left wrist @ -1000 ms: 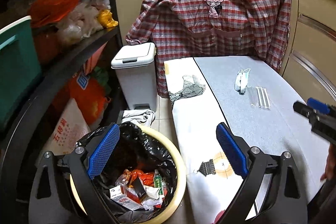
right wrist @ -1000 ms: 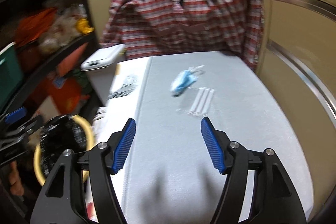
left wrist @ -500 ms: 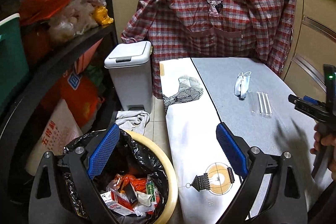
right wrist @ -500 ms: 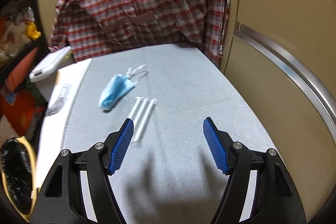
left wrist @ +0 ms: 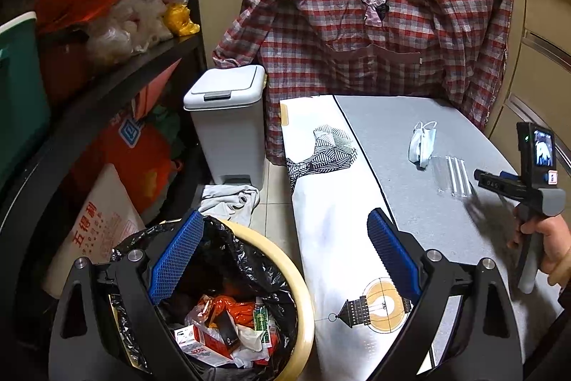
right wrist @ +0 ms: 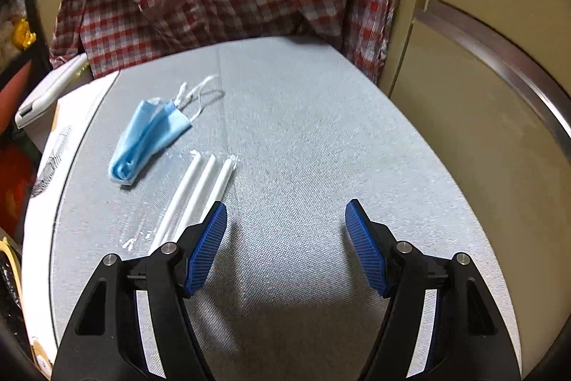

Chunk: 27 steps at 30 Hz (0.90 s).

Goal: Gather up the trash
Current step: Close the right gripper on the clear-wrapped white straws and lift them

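1. The round bin [left wrist: 303, 277] already held wrappers
2. The face mask [right wrist: 146, 138] and straws [right wrist: 200, 188] lay mid-table [right wrist: 321, 138], uncollected
3. The left gripper [left wrist: 282, 259] and right gripper [right wrist: 285, 245] both gaped, empty

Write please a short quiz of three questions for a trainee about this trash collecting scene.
1. True or false: the right gripper holds the blue face mask.
2. Multiple choice: what lies beside the mask on the grey table? A) a spoon B) three white sticks in clear wrap C) a bottle
3. Short answer: what does the left gripper hover near?

Key
1. False; it is open and empty.
2. B
3. The yellow bin with a black bag, already holding trash.
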### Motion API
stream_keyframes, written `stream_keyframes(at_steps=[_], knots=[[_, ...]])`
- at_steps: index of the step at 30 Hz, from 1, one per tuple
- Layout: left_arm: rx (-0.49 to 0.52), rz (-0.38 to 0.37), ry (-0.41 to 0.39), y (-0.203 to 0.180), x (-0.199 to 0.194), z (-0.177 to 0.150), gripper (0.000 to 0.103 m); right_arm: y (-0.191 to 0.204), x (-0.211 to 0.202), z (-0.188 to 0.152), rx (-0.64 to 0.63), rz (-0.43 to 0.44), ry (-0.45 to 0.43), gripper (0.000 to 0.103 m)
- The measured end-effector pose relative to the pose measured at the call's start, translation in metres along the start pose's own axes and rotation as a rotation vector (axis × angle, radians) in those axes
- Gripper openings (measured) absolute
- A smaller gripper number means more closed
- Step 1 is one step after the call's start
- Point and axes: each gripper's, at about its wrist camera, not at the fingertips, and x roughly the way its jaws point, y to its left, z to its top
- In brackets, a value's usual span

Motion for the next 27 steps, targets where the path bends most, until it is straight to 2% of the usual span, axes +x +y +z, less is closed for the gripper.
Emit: stream_keyframes(at_steps=[2, 5, 7, 8, 10, 12, 20, 23, 24, 25, 27], knots=[[-0.004, 0.000, 0.003, 0.000, 0.001, 0.000, 0.090, 0.002, 0.007, -0.002, -0.008, -0.001, 0.021, 0.069], [0.006, 0.000, 0.003, -0.002, 0.002, 0.000, 0.090, 0.003, 0.012, -0.003, -0.014, 0.001, 0.038, 0.061], [0.017, 0.001, -0.001, -0.003, 0.002, -0.001, 0.090, 0.005, 0.013, -0.004, -0.025, -0.002, 0.040, 0.041], [0.021, 0.001, -0.002, -0.003, 0.002, -0.001, 0.090, 0.006, 0.013, -0.004, -0.033, -0.005, 0.043, 0.034], [0.029, 0.005, -0.001, -0.004, 0.002, -0.002, 0.090, 0.008, 0.011, -0.006, -0.046, 0.010, 0.050, 0.004], [0.030, 0.007, 0.001, -0.004, 0.002, -0.003, 0.090, 0.010, 0.009, -0.007, -0.055, 0.021, 0.053, 0.000], [0.023, -0.005, 0.014, -0.007, 0.006, -0.001, 0.090, -0.002, -0.009, -0.001, -0.009, 0.084, 0.001, 0.000], [0.024, -0.025, 0.007, -0.013, 0.007, 0.002, 0.090, -0.006, -0.010, 0.000, 0.032, 0.144, 0.010, 0.005], [0.034, -0.023, -0.002, -0.016, 0.007, 0.004, 0.090, -0.007, -0.010, 0.000, 0.043, 0.172, 0.022, 0.011], [0.040, -0.019, -0.007, -0.020, 0.008, 0.005, 0.090, -0.006, -0.009, 0.000, 0.045, 0.189, 0.029, 0.025], [0.053, -0.016, -0.012, -0.026, 0.011, 0.008, 0.090, -0.004, -0.010, 0.000, 0.055, 0.214, 0.025, 0.041]])
